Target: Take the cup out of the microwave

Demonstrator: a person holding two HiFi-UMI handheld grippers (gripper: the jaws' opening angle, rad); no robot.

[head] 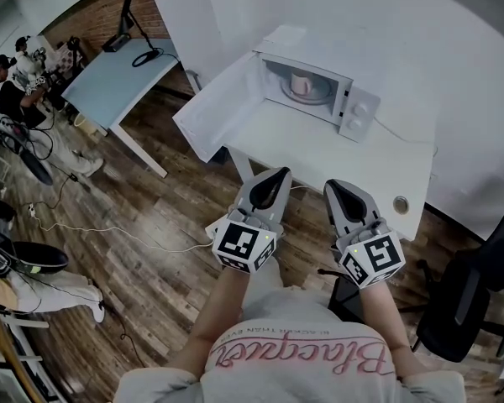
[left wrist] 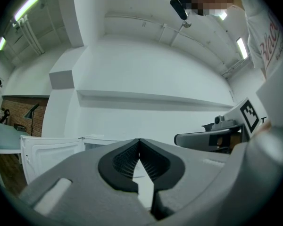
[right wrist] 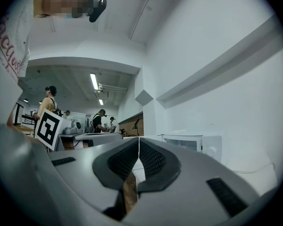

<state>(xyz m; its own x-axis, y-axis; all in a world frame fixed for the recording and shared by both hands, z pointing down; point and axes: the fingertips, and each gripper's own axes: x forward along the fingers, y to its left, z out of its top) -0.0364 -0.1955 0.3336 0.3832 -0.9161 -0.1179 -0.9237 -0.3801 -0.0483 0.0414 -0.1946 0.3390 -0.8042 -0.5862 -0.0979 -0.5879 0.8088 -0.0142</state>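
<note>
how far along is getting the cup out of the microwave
Done: the microwave has its door swung open. In hand: nothing yet. The left tongs and right tongs are both shut and empty, held at the near edge of the table. Left: the cup sits inside the microwave, so the reach in, the grip and the lift out are all to come.

White microwave (head: 328,64), pale cup (head: 301,83)

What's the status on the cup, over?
Left gripper shut, empty; right gripper shut, empty. Cup inside microwave, door open. Nothing in front of the opening.
</note>
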